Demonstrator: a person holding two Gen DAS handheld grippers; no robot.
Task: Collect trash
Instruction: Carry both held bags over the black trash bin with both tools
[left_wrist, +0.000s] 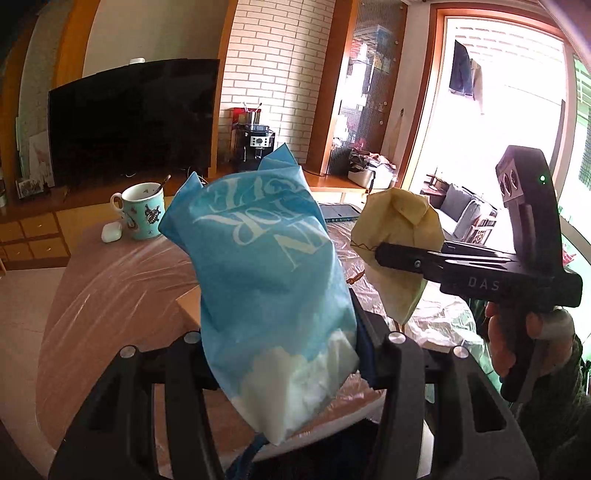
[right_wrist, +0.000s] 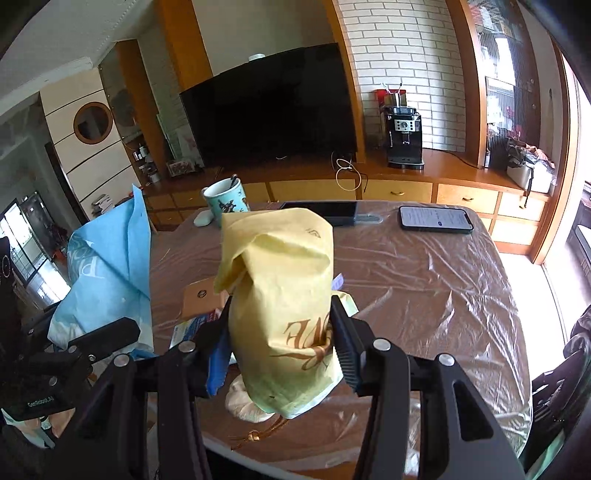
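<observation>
two wrappers up off the table, one in each gripper

the blue paper wrapper (left_wrist: 266, 266) is standing up between the jaws of the left gripper (left_wrist: 284, 354), which is clenching its lower, whitish end while the printed top is flaring free above the table. the yellow paper wrapper (right_wrist: 280, 310) is sitting the same way in the right gripper (right_wrist: 284, 343), pinched near its printed base, with its folded top leaning over. both are hanging clear above the plastic-covered table (right_wrist: 424, 295), close to each other.

judging by this, the step in hand is carrying both pieces of trash away to wherever they are being collected; no bin is showing in either view. doing it well is likely meaning keeping both grips firm, since thin paper may be slipping out, and keeping the two tools from knocking together.

more litter seems to be lying under the yellow wrapper: a pale crumpled wad (right_wrist: 243, 402) and some small printed scraps (right_wrist: 192, 326). further out, the floral mug (right_wrist: 225, 201), the white earbud case (left_wrist: 111, 232) and the smartphone (right_wrist: 436, 218) are standing well apart and are best left alone.
</observation>
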